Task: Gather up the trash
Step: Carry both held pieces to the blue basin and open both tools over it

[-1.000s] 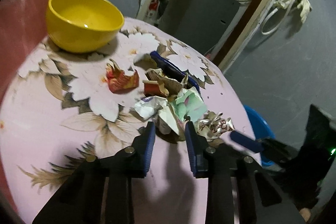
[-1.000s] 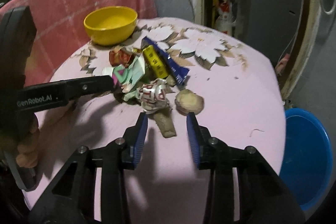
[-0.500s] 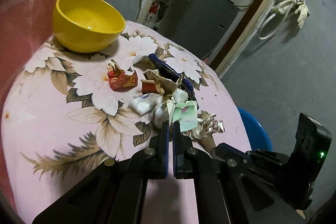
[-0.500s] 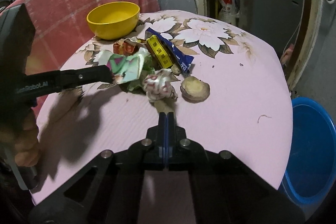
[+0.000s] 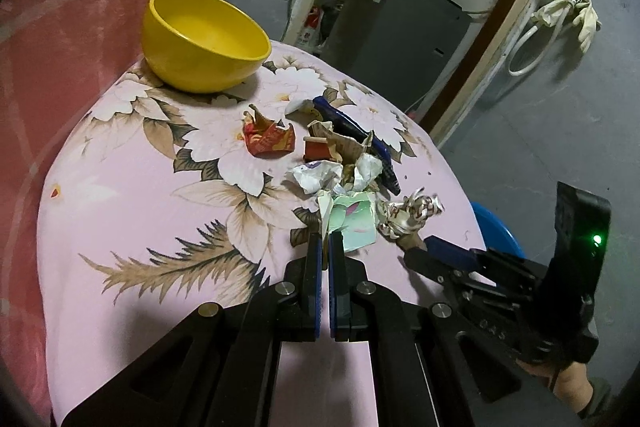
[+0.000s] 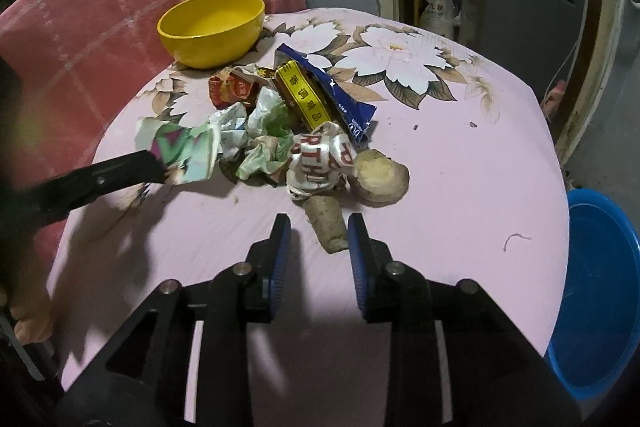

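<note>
A modest home's dining corner: a floral pink tablecloth (image 6: pixel 460 163), a yellow bowl (image 6: pixel 212 27) at upper left, a blue plastic basin (image 6: pixel 600 287) on bare concrete at lower right.

Crumpled wrappers (image 6: pixel 276 115) lie heaped mid-table. A green-and-white paper scrap (image 6: pixel 186 151) sits lifted at the heap's left; brown peel (image 6: pixel 326 223) lies nearest.

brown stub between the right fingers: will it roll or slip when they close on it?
The brown stub looks roughly cylindrical and tapered, lying lengthwise between the open fingers of the right gripper, so it may roll sideways if one pad touches first. Its surface looks rough and matte, so slipping seems unlikely. It appears solid, probably stiff, unlike the crumpled silver wrapper behind it.
</note>
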{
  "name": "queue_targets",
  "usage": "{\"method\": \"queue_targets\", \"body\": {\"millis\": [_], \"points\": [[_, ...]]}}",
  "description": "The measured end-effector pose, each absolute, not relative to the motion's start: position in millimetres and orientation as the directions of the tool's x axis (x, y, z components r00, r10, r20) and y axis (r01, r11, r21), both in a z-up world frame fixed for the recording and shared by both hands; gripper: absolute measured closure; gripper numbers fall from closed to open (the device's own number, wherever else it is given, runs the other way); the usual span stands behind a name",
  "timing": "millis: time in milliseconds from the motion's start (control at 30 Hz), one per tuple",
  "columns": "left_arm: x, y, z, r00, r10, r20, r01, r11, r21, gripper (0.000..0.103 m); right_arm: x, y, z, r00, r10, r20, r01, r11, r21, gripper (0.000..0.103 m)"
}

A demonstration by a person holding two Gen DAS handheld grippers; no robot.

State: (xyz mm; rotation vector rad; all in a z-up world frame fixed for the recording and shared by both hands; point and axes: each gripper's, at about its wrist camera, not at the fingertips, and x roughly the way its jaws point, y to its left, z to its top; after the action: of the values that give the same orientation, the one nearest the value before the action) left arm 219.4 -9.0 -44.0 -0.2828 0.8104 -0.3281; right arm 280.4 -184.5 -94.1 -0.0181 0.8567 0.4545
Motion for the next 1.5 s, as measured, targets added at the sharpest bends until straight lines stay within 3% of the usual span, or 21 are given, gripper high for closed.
{"method": "queue_targets", "body": {"millis": [67,367,533,833,1033,1233,1333,1500], "points": [[218,-12,-44,0.645,-0.381,-0.663,0.178,0.918,-0.355,0.102,284,-186,-98,0.557,0.361,-0.748,-0.378,0.912,0.158,0.045],[199,-24,-42,0.664,-0.359,-0.656,0.189,0.929,-0.318,0.102,258,-200,-89,0.582,0.398,-0.709,-0.36,0.908,0.213,0.045],[187,-38,-32,0.701,-0.365,-0.612,0.223,0.928,-0.298,0.102,219,-219,-63,0.673,0.418,-0.61,-0.351,0.907,0.234,0.045],[174,-90,20,0.806,-0.429,-0.408,0.357,0.902,-0.243,0.102,171,-262,0,0.868,0.357,-0.346,-0.308,0.932,0.189,0.045],[177,-134,51,0.832,-0.488,-0.263,0.443,0.871,-0.214,0.102,150,-301,41,0.954,0.241,-0.178,-0.215,0.965,0.15,0.045],[181,-177,68,0.825,-0.54,-0.169,0.514,0.84,-0.172,0.102,139,-338,60,0.987,0.126,-0.103,-0.114,0.987,0.114,0.045],[185,-199,67,0.803,-0.571,-0.171,0.549,0.82,-0.159,0.102,137,-362,60,0.994,0.059,-0.093,-0.05,0.993,0.105,0.045],[202,-240,53,0.742,-0.618,-0.26,0.593,0.786,-0.176,0.102,143,-396,45,0.99,-0.018,-0.141,0.036,0.991,0.128,0.045]]}}
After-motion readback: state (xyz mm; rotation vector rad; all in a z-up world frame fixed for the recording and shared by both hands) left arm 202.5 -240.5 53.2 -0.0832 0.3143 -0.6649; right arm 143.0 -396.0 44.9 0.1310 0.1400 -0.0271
